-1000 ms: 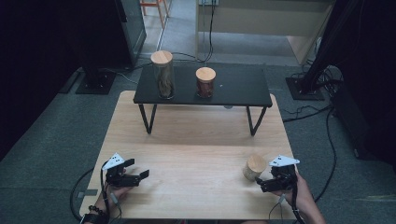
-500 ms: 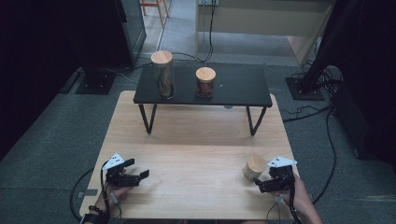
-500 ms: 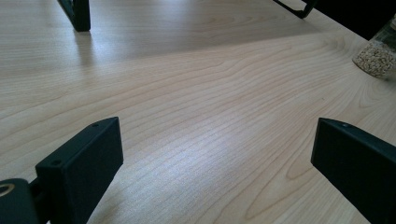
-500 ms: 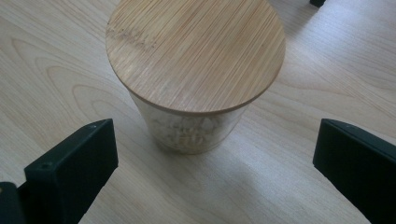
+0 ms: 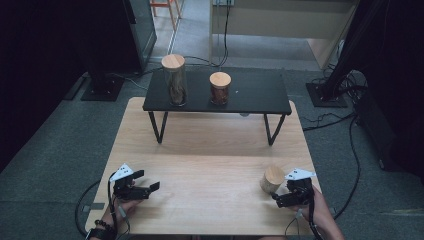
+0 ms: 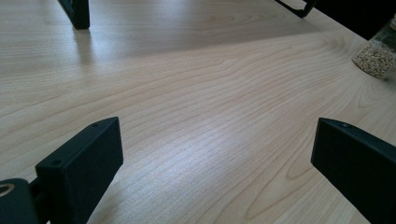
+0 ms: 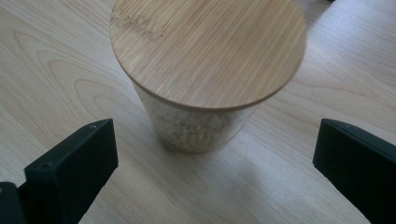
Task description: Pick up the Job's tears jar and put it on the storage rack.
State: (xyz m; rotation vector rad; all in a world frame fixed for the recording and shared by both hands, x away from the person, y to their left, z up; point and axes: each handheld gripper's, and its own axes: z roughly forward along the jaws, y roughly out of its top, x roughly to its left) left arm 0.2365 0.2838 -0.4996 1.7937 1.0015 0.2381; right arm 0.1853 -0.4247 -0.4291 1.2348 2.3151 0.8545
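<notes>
A short glass jar [image 5: 271, 179] with a bamboo lid and pale grains inside stands on the wooden table [image 5: 210, 160] near its right front corner. In the right gripper view the jar [image 7: 205, 79] stands just ahead of the wide-apart jaws, untouched. My right gripper [image 5: 278, 200] is open, just in front of the jar. My left gripper [image 5: 150, 189] is open near the left front corner, low over bare wood [image 6: 196, 121]. The same jar [image 6: 379, 53] shows far off in the left gripper view. On the black shelf [image 5: 255, 95] stand a tall jar [image 5: 174, 80] and a shorter jar [image 5: 220, 87].
The black metal-legged shelf spans the table's far half, with its legs [image 5: 158, 127] set on the wood. Dark floor with cables [image 5: 330, 120] surrounds the table. A black stand base [image 5: 100, 87] sits at far left.
My right gripper has drifted slightly left and nearer to the jar. The left gripper has barely moved.
</notes>
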